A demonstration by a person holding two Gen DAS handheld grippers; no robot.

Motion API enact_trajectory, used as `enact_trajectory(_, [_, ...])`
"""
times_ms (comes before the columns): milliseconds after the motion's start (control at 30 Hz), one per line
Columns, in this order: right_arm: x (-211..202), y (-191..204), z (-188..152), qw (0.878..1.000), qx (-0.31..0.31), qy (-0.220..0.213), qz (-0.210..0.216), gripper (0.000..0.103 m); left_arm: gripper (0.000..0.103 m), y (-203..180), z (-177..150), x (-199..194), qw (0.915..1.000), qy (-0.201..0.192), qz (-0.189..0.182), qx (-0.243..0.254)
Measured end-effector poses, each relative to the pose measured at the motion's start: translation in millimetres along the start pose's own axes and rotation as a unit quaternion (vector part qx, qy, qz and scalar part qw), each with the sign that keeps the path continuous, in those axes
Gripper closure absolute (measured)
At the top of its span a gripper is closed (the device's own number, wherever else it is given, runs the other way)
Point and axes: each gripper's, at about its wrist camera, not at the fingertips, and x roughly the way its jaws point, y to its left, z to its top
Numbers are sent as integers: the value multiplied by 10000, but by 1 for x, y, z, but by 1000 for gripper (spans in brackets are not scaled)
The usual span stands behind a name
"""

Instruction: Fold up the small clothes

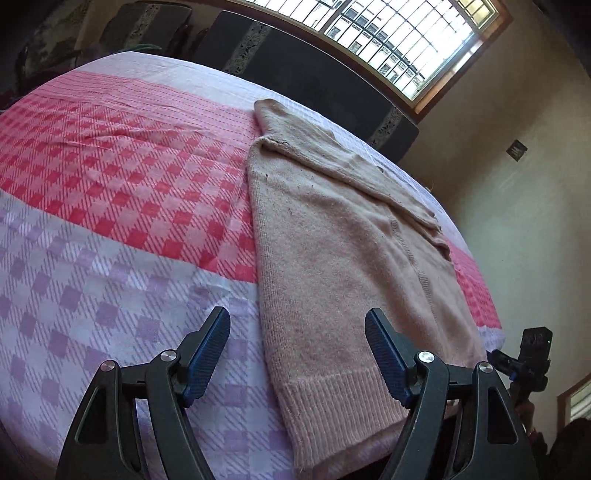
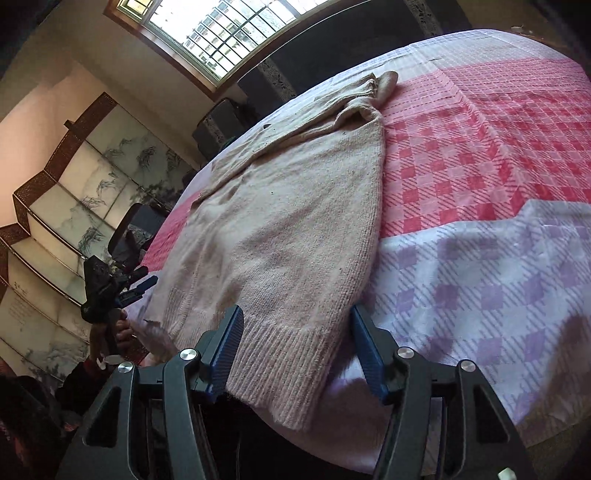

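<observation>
A beige knitted sweater [image 1: 332,240] lies flat on the checked bed cover [image 1: 110,184], folded lengthwise with a sleeve laid across its upper part. Its ribbed hem [image 1: 332,398] reaches the near edge of the bed. My left gripper [image 1: 295,314] hovers open above the hem's left corner, with nothing pinched. In the right wrist view the sweater [image 2: 288,206] fills the middle. My right gripper [image 2: 295,312] is open just above the ribbed hem [image 2: 288,354], which lies between the jaws without being pressed. Each view shows the other gripper at its side: right [image 1: 528,362], left [image 2: 110,284].
The bed cover [image 2: 480,147] has red-pink checks in the middle and lilac checks near me. A dark headboard [image 1: 314,81] and a barred window [image 1: 388,33] stand behind the bed. A painted folding screen [image 2: 74,192] stands at the left. A hand [image 2: 122,328] holds the left gripper.
</observation>
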Motion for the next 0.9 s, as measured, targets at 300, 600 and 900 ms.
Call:
enact_trajectory(300, [6, -12, -8, 9992, 328, -212, 20, 94, 23, -12, -18, -1, 9944, 447, -960, -34])
enact_trajectory(600, [-19, -30, -9, 9946, 772, -595, 347, 96, 93, 5, -31, -5, 9959, 250, -711, -499])
enact_trajectory(900, [-20, -34, -10, 9943, 802, -438, 556, 90, 91, 13, -28, -30, 9989, 178, -344, -255])
